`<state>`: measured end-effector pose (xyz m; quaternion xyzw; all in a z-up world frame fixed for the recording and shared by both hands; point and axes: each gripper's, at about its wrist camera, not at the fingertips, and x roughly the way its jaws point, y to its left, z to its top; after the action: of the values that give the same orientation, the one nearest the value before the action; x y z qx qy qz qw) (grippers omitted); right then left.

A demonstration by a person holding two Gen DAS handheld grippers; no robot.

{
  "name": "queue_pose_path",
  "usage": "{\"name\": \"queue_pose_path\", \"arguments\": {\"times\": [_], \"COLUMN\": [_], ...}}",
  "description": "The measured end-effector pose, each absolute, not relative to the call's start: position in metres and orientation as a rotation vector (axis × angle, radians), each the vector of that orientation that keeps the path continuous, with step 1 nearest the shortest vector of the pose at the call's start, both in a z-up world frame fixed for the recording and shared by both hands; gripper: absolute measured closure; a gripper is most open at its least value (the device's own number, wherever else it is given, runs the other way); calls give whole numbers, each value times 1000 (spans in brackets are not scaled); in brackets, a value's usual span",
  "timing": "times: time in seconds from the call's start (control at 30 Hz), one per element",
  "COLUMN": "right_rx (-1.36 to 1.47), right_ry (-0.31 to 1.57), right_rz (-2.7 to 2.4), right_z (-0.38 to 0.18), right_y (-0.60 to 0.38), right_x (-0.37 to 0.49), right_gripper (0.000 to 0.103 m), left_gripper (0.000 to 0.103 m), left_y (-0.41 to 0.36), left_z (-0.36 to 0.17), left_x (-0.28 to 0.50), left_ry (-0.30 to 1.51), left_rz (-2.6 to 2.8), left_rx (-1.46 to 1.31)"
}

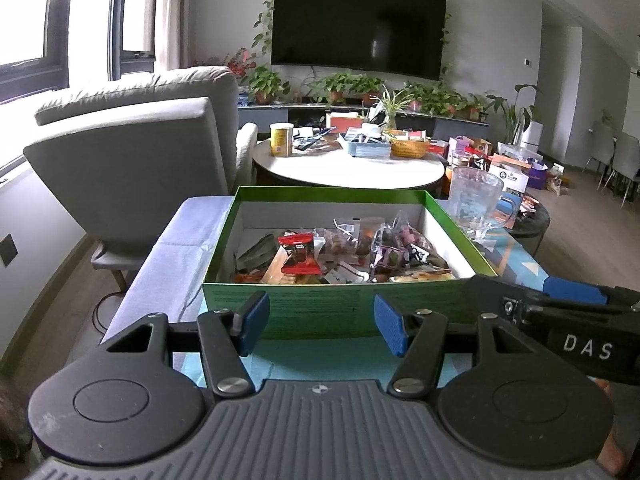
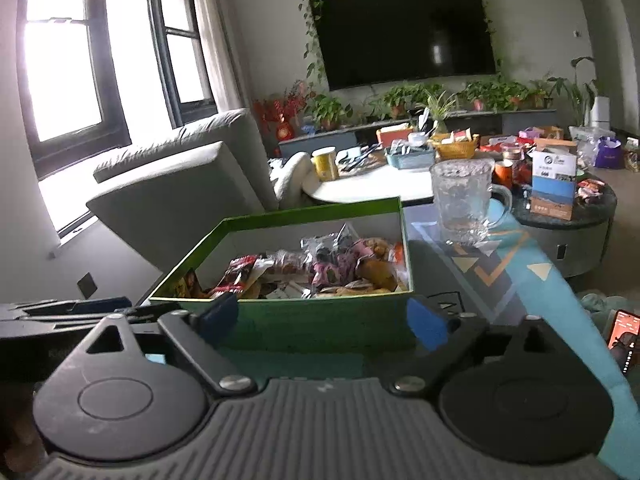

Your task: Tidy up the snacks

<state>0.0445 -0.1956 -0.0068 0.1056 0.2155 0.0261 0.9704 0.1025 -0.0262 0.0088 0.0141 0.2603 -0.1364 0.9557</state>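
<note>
The green box (image 1: 320, 304) full of snacks (image 1: 340, 252) sits straight ahead of both grippers, in the middle of each view. The left gripper (image 1: 322, 324) and right gripper (image 2: 322, 320) have open, empty fingers just before its near wall, about equally close.

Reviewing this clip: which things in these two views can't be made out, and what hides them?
- Snack packets in the green box: left wrist view, heaped over each other, labels too small to read.
- Box's near-left corner: right wrist view, hidden behind the right claw.
- Phone: right wrist view, cut off by the right edge, screen blurred.
- Glass mug: left wrist view, any contents unclear through the patterned glass.
- Left claw: open, nothing between its pads.
</note>
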Motion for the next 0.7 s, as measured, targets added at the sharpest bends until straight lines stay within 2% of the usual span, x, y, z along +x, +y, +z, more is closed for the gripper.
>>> {"name": "queue_pose_path", "arguments": {"times": [0.7], "right_rx": [202], "right_ry": [437], "right_rz": [62], "right_z": [-6], "right_y": [-193], "right_x": [44], "right_gripper": [44], "left_gripper": [47], "left_y": [-24], "left_z": [9], "left_x": [98], "left_ry": [533], "left_rz": [-273], "left_rx": [22]}}
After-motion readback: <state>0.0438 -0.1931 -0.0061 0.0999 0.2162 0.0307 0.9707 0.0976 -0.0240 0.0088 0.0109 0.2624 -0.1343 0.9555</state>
